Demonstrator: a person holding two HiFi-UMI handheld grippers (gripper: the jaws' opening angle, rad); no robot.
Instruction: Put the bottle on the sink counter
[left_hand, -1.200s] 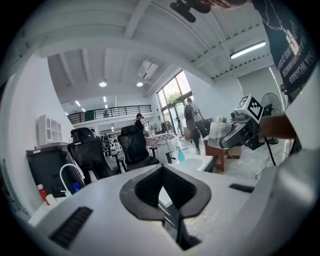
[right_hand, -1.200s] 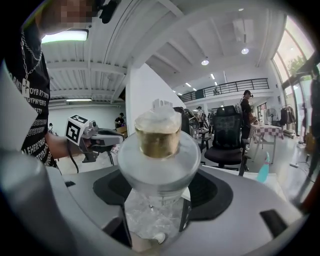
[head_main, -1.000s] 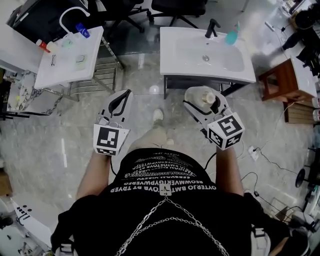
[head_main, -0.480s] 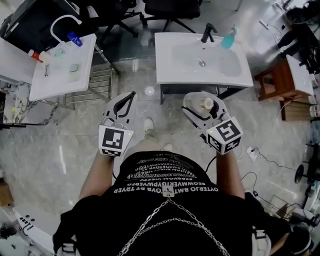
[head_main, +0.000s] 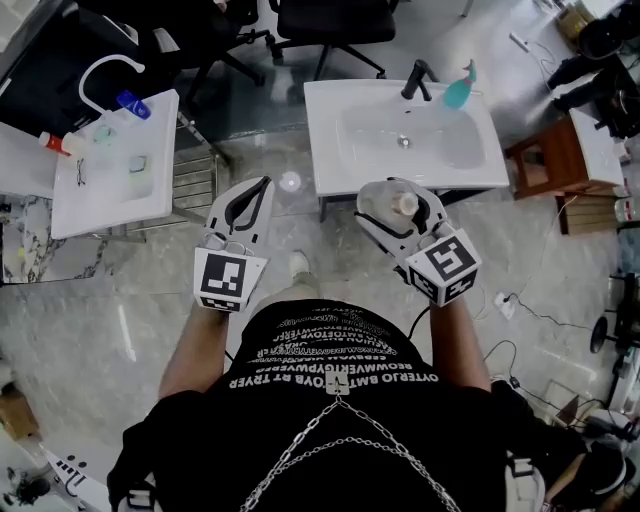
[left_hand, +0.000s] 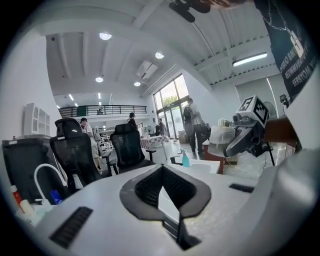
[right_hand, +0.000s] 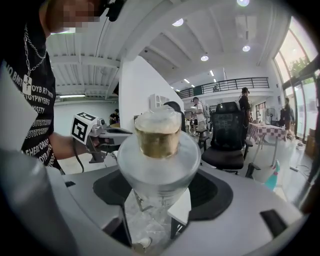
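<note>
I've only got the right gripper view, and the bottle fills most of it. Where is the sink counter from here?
Observer: In the head view the sink counter lies directly ahead of the right gripper and its bottle, front edge toward you.
Operator: Anything standing on it?
Observer: A black faucet and a teal spray bottle, both at the far edge.
Operator: And the left gripper, is it carrying anything?
Observer: No. In the left gripper view the left gripper is shut, with nothing between its jaws.
</note>
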